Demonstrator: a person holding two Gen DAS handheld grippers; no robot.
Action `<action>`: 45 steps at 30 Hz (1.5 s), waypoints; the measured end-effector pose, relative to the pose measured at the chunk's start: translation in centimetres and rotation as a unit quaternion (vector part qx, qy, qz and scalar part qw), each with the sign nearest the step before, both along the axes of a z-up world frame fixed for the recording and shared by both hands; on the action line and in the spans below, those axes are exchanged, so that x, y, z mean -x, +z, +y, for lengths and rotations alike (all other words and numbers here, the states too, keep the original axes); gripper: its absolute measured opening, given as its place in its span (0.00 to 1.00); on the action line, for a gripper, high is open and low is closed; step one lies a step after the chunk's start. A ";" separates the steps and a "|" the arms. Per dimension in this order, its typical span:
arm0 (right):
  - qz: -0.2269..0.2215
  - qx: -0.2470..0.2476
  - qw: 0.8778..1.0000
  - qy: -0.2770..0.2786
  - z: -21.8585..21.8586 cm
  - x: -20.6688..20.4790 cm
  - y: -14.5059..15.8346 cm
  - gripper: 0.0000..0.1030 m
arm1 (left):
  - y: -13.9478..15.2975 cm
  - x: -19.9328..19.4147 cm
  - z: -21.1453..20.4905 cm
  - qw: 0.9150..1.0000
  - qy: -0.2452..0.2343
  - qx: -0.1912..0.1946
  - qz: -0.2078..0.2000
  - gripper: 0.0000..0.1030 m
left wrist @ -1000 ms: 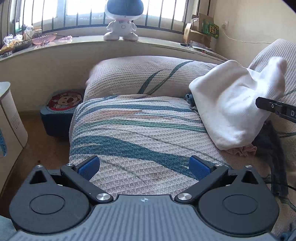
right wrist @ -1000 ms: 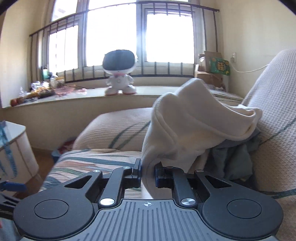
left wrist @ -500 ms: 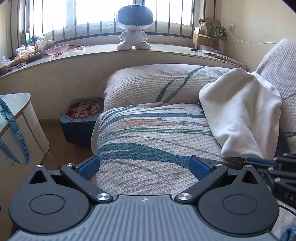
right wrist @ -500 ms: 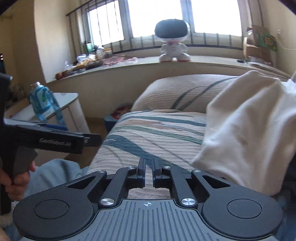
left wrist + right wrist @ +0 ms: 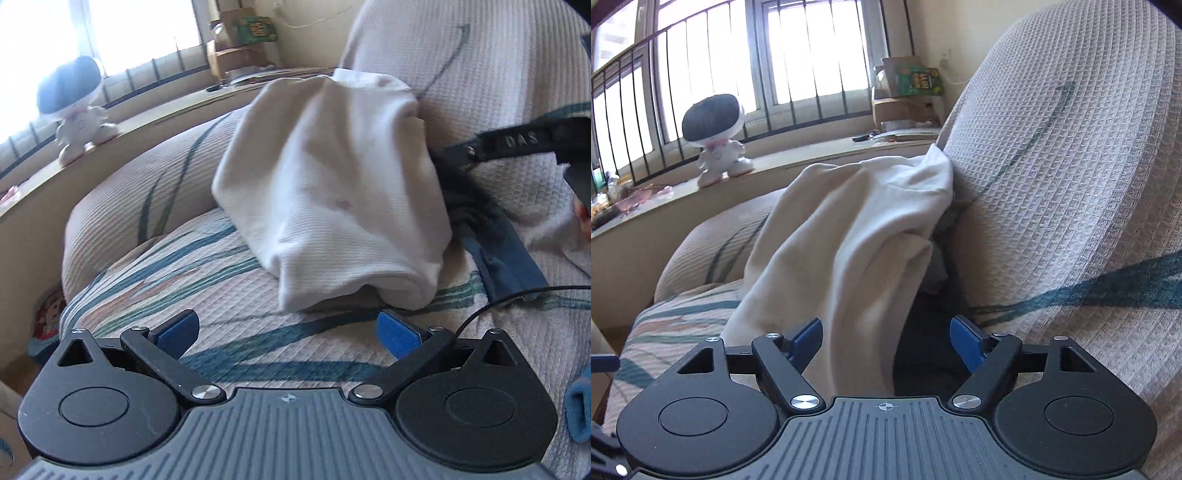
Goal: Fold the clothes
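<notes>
The white ribbed knit garment (image 5: pixel 332 192) lies heaped on the striped woven sofa cover (image 5: pixel 229 295), against the backrest at twelve o'clock of the left gripper (image 5: pixel 288 332), whose jaws gape empty. The right gripper (image 5: pixel 886 343) is opening, cloth between its pads but unpressed. Judged step: picking a garment; next, grasp an edge and spread it flat.
</notes>
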State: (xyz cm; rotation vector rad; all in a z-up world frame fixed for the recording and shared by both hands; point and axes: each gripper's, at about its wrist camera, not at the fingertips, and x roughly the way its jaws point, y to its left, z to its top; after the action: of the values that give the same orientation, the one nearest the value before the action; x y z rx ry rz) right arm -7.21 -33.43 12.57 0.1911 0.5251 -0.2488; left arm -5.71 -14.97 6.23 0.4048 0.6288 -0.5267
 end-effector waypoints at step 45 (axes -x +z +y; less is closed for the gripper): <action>0.015 -0.002 0.984 0.177 10.0 -0.2 1.5 0.26 | 2.7 0.5 8.5 0.995 0.055 0.072 0.050 0.69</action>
State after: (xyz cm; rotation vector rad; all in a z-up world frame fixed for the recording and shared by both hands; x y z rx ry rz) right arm -6.98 -23.39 14.12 0.0950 0.5797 0.0969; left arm -6.19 -6.48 8.94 0.2064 0.6998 -0.4852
